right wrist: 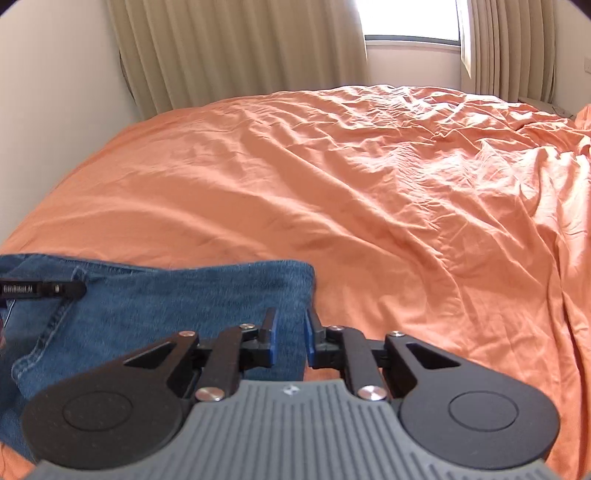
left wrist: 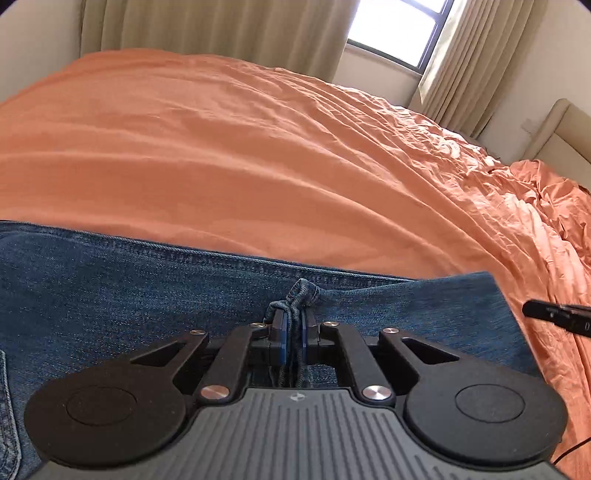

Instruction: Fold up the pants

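The left tongs (left wrist: 293, 325) are clamped on a bunched fold of the jeans (left wrist: 147, 295): the two blue pads press a gathered ridge of denim between them, and a knot of cloth puckers up just past the tips. They point forward and downward onto the fabric, their black linkage arms drawn in close.

The right tongs (right wrist: 290, 328) stand slightly apart, a narrow gap showing between the blue pads with nothing pinched in it. Denim shows through the gap, and the right pad sits about at the cloth's right-hand edge, so the tongs hang over that border of the jeans (right wrist: 166, 306). They too tilt downward towards the bed.

In each wrist view the tip of the other tool pokes in from the side, a black bar low over the denim.

The jeans lie spread flat on the near part of the bed, a stitched seam running along their far edge and a pocket seam visible at the left of the right wrist view. Beyond them the orange bedsheet (right wrist: 369, 184) stretches away, wrinkled, to beige curtains (right wrist: 240, 48) and a bright window (right wrist: 410, 18).
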Motion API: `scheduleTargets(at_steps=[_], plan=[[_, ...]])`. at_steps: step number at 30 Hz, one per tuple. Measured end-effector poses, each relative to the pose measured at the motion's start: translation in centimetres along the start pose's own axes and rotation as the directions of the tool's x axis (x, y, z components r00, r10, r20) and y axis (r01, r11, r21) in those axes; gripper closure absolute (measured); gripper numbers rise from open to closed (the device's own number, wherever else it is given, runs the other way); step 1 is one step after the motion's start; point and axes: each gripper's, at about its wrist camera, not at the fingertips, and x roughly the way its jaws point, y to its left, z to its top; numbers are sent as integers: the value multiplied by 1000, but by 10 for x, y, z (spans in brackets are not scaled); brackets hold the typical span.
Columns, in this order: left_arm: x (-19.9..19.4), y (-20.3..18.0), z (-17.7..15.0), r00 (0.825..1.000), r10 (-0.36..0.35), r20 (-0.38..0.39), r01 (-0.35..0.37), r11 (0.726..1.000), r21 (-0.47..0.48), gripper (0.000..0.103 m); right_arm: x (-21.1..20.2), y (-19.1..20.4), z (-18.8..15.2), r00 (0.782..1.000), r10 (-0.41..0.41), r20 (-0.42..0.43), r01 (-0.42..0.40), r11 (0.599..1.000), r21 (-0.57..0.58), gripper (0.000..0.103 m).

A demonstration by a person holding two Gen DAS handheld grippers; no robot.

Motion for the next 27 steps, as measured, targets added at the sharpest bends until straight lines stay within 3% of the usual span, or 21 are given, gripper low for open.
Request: scheduleTargets(at_steps=[3,7,11,17,23,27], plan=[[10,5,-1,1000,-8,-12,7,1000,-26,96,29,2,10,1000,1,-14,-1,1000,3,93],[16,6,-3,1000,-8,-23,8,1000,6,94,70,-1,5,994,-40,-98,39,999,-12,94],[20,9,-2,999,-4,-40,3,1000,-19,88,75,-4,3,993,-42,-113,40,999,-19,92],[-10,-3,-2,998,31,-56,-33,999,-25,80,19,-1,-6,997,0,-79,-2,1000,-23,88],[-62,-14,-36,999,9,-41,-12,998,-57,76,-61,13,-56,998,63,-19,-64,997,-49,89],[-76,-20,-59,999,29,-40,-32,997,-75,75,-86,26,-96,997,70,-17,-71,995,-75,92]])
